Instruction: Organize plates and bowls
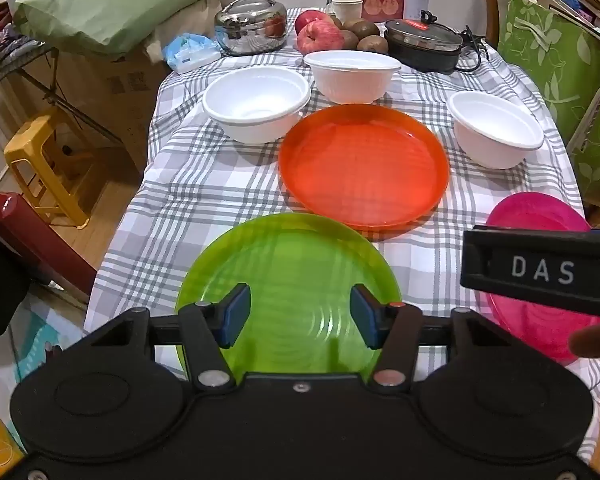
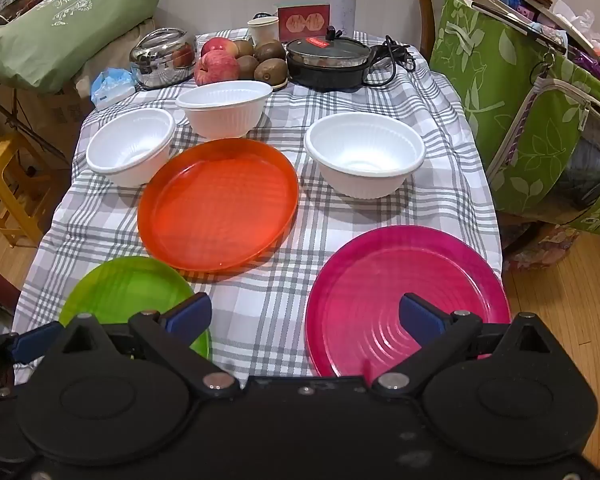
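Observation:
A green plate [image 1: 292,280] lies at the near left of the checked tablecloth, with my left gripper [image 1: 296,316] open above it and nothing between its blue pads. At the near right a pink plate [image 2: 404,284] lies flat; my right gripper [image 2: 306,316] hovers open above the cloth between the green plate [image 2: 128,292] and the pink one. An orange plate [image 1: 364,164] [image 2: 220,204] sits in the middle. Three white bowls stand behind it: left [image 1: 256,104] [image 2: 130,144], back middle [image 1: 352,76] [image 2: 224,108], and right [image 1: 496,128] [image 2: 364,156].
The table's far end holds a steel pot [image 2: 164,56], apples and kiwis [image 2: 240,62], a black lidded pan [image 2: 328,60] with its cord, a cup and a purple bottle. A yellow stool [image 1: 44,168] stands left of the table, green bags [image 2: 532,112] right.

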A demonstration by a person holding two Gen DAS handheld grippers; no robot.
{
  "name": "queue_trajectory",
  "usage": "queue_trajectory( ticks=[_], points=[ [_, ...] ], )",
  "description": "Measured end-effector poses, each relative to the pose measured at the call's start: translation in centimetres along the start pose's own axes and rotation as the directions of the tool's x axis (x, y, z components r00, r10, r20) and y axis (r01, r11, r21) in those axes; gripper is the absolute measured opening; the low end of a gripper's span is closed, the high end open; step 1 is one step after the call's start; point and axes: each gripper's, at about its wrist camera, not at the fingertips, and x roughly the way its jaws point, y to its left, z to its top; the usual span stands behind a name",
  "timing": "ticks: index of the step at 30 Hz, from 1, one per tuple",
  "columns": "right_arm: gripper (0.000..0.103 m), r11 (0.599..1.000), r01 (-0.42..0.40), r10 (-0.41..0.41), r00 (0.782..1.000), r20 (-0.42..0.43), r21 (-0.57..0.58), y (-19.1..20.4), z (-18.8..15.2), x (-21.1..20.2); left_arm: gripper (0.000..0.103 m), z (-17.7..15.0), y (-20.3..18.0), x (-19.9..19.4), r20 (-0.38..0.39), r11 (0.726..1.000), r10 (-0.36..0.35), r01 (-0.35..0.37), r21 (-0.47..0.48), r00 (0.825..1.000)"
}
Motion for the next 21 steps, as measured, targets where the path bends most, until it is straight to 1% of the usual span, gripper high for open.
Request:
queue_trajectory(
  ticks=[3,8,21],
  points=[
    [0.103,1.000,0.001,-0.001,1.000,-0.009,0.001,-0.07,0.08,0.04,0.060,-0.05,-0.02,-0.08,0.011,1.000,-0.001,0.001,-0.002,1.000],
    [0.103,1.000,0.003,-0.003,1.000,-0.008,-0.001,-0.13,0.18,0.07,0.060,-0.06,-0.25,0.04,-0.002,1.000,-0.002,0.002,0.001,1.000],
    [0.103,1.000,0.000,0.000,1.000,-0.005,0.003,0.00,-0.04,0.00,0.060,-0.15,0.07,0.13,-0.006,1.000,-0.016,0.016,-0.004,1.000]
  ],
)
